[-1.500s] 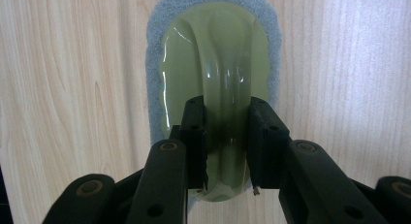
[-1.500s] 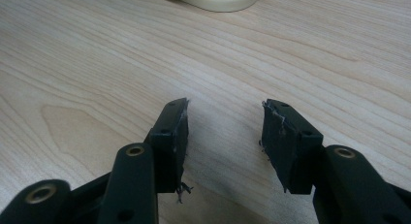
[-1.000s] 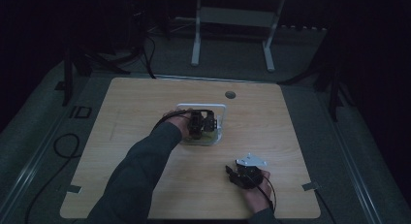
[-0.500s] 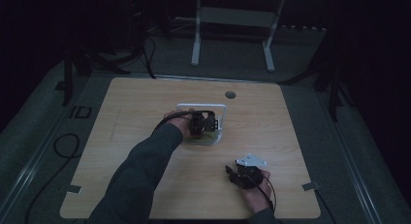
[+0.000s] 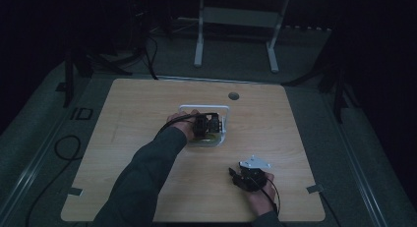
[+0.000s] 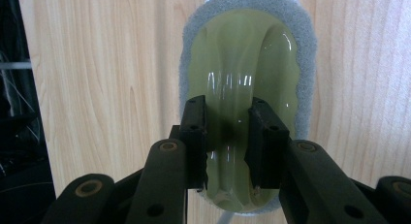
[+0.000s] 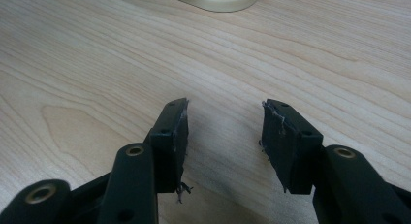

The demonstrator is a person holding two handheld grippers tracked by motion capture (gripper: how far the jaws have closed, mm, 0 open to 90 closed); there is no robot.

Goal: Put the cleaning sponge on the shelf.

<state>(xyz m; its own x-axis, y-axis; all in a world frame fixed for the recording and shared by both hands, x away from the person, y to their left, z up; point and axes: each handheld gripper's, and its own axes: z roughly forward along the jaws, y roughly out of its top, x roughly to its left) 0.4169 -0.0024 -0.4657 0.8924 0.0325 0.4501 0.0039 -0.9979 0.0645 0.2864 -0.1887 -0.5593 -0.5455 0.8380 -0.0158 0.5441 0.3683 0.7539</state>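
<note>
- The oval scrubber with a glossy olive-green plastic grip and a grey sponge rim [image 6: 242, 88] lies inside a white, square, shallow tray [image 5: 223, 109] near the middle of the pale wooden table [image 5: 137, 109], a little toward 12 o'clock from the table's centre in the high view.
- The left gripper [image 5: 205, 125] sits over that tray in the high view, held by the person's left hand [image 5: 181, 123], whose dark sleeve comes in from 6 o'clock.
- In the left gripper view, the raised ridge of the green grip runs from 12 o'clock down to 6 o'clock, straight between the two black jaws.
- The jaws are set narrow, one at 9 o'clock of the ridge and one at 3 o'clock, pressed close against its sides; they appear to clamp it.
- The grey sponge rim shows around the grip at 12, 9 and 3 o'clock, outside the jaws and free of them.
- The right gripper [image 5: 250, 177], with its grey three-cornered plate on top, rests near the table's edge at about 5 o'clock from the tray, well apart from the scrubber.
- In the right gripper view [image 7: 224, 132], its jaws stand wide apart with bare wood between them, and frayed pads [image 7: 277, 127] show on their inner faces.
- A round pale-gold rim [image 7: 213, 0] lies on the table at 12 o'clock of that view, well apart from the jaws.
</note>
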